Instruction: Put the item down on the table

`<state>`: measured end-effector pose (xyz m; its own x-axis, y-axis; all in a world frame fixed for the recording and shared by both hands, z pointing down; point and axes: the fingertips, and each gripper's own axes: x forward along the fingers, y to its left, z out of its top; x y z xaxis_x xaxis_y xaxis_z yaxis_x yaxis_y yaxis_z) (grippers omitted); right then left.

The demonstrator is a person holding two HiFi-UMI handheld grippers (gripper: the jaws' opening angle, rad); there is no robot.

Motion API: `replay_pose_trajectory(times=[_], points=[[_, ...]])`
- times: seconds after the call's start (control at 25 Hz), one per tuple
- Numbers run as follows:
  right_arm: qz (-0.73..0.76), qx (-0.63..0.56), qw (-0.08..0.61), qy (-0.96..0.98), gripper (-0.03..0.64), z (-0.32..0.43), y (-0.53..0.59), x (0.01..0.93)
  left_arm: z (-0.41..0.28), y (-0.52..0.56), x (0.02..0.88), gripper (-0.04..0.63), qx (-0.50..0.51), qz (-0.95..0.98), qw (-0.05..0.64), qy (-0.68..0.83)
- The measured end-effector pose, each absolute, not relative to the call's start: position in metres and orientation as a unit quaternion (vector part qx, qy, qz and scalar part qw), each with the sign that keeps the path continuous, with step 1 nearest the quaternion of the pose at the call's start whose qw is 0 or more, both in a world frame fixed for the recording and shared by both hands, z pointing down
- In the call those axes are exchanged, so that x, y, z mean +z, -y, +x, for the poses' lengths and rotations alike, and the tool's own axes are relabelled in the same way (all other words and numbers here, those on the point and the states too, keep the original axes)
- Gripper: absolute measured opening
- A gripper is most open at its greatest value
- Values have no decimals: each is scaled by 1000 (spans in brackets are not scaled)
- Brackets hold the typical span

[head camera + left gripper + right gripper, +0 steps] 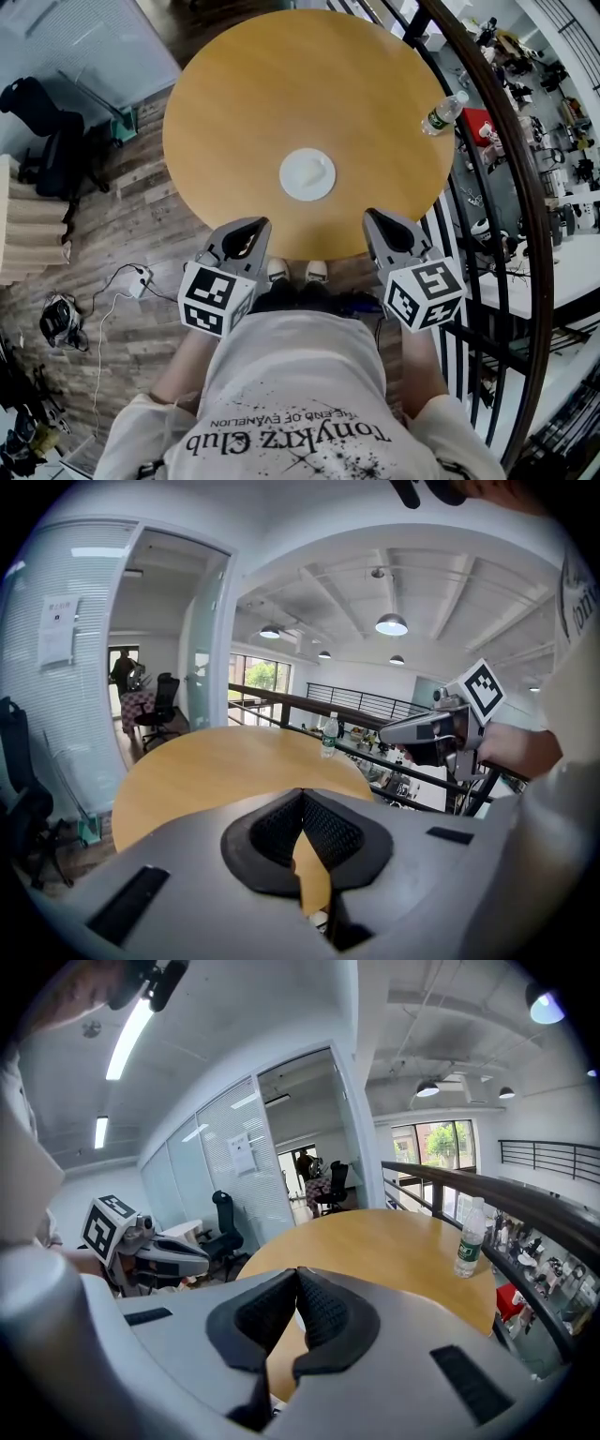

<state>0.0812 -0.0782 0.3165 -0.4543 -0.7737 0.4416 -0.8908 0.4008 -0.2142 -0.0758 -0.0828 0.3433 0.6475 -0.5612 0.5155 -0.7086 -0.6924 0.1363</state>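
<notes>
Left gripper [246,228]: held at near table edge, close to torso, jaws pressed together, nothing between.
Flat white round disc [307,174]: likely task item, lies flat on round orange-brown wooden table [281,84] near front edge, ahead of both grippers, touching neither. Placement looks done.
Right gripper [380,220]: mirrors left, jaws together, empty. Both probably kept clear to avoid nudging disc.
Clear plastic water bottle [443,112]: upright at right rim, well apart.

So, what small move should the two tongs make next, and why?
The white round item already lies flat on the table, apart from both grippers. The left tongs and right tongs are shut with nothing between them, so nothing seems left to put down. Probably just draw both back a little from the near edge.
</notes>
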Motion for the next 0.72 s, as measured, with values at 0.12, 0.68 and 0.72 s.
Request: replay_pose_trajectory(times=[0.12, 0.68, 0.72], points=[[502, 214, 139, 827, 25, 80, 76, 316, -78, 82, 341, 23, 222, 892, 163, 359], [505, 204, 137, 827, 25, 84, 78, 310, -74, 84, 338, 25, 224, 894, 157, 355], [505, 205, 137, 827, 25, 84, 78, 310, -74, 85, 338, 25, 224, 894, 157, 355]])
